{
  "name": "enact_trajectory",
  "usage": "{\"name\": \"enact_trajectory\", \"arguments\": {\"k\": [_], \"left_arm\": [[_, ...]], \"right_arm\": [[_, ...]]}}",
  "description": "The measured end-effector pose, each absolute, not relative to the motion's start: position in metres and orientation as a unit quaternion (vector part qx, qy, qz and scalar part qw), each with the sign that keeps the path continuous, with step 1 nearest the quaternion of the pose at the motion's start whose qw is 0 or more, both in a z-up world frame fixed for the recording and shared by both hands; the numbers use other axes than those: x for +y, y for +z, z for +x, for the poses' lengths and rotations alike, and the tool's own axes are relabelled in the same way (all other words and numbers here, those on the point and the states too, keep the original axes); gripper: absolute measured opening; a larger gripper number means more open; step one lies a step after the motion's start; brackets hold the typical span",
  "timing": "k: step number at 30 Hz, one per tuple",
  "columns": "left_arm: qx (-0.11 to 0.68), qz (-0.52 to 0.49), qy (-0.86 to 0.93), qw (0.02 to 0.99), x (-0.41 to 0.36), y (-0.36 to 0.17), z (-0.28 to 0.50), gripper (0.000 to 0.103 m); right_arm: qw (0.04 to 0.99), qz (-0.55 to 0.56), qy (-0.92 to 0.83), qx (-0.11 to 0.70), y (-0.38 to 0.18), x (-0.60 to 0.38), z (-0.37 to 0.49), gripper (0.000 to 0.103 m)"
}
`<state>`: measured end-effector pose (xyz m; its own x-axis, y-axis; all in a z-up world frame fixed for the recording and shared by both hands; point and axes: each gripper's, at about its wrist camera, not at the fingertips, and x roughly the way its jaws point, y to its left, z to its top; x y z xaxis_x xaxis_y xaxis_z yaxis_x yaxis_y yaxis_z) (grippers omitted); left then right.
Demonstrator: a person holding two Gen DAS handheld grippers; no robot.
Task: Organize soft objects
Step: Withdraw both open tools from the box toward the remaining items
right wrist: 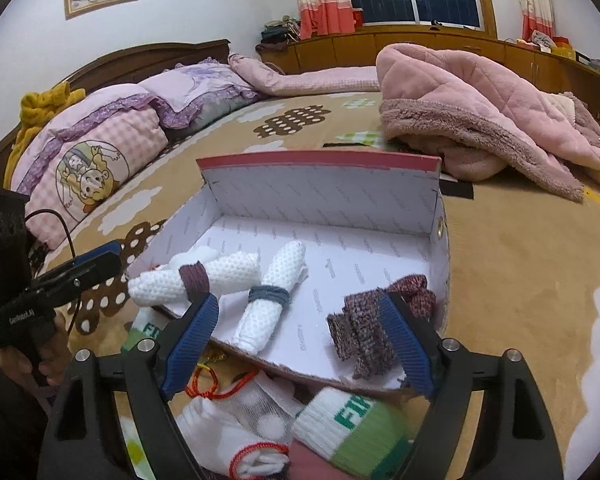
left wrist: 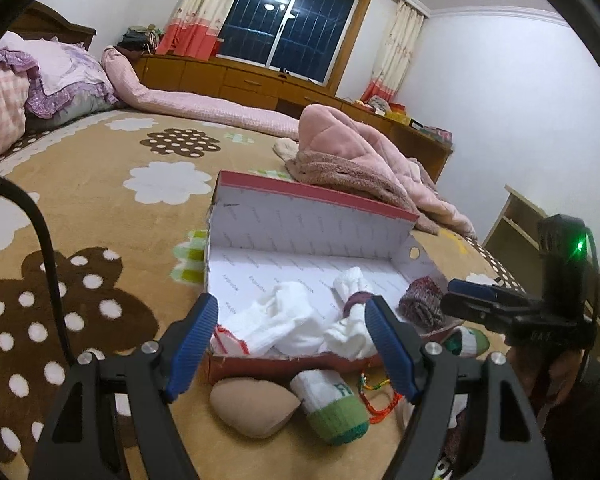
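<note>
An open red shoebox (left wrist: 300, 236) (right wrist: 320, 200) with a white lining sits on the bed. Inside lie two rolled white socks (right wrist: 196, 276) (right wrist: 272, 300) and a maroon knit piece (right wrist: 364, 328) (left wrist: 422, 300). In front of the box lie a beige pad (left wrist: 252, 406), a white sock with a green cuff (left wrist: 332, 408) (right wrist: 348, 424), a white glove with a red cuff (right wrist: 236, 436) and an orange cord (left wrist: 376, 400). My left gripper (left wrist: 290, 348) is open and empty above the box's front edge. My right gripper (right wrist: 300, 344) is open and empty at the box's near side.
A heap of pink quilted clothing (left wrist: 360, 160) (right wrist: 480, 112) lies behind the box. Pillows and a pink quilt (right wrist: 112, 136) sit at the headboard. The bed has a tan blanket with cloud shapes (left wrist: 120, 200). Wooden cabinets (left wrist: 240, 80) run under the window.
</note>
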<state>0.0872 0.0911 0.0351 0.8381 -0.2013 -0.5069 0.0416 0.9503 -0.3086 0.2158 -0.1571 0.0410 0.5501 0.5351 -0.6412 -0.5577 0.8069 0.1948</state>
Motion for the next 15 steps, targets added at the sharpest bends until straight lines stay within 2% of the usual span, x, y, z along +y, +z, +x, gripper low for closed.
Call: {"name": "enact_trajectory", "arguments": {"k": [15], "left_arm": [[0.325,-0.109,-0.076,0.936,0.062,0.043,0.062,0.080]], "right_arm": [[0.868,-0.005,0.287,0.405,0.046,-0.166,0.195,0.085]]}}
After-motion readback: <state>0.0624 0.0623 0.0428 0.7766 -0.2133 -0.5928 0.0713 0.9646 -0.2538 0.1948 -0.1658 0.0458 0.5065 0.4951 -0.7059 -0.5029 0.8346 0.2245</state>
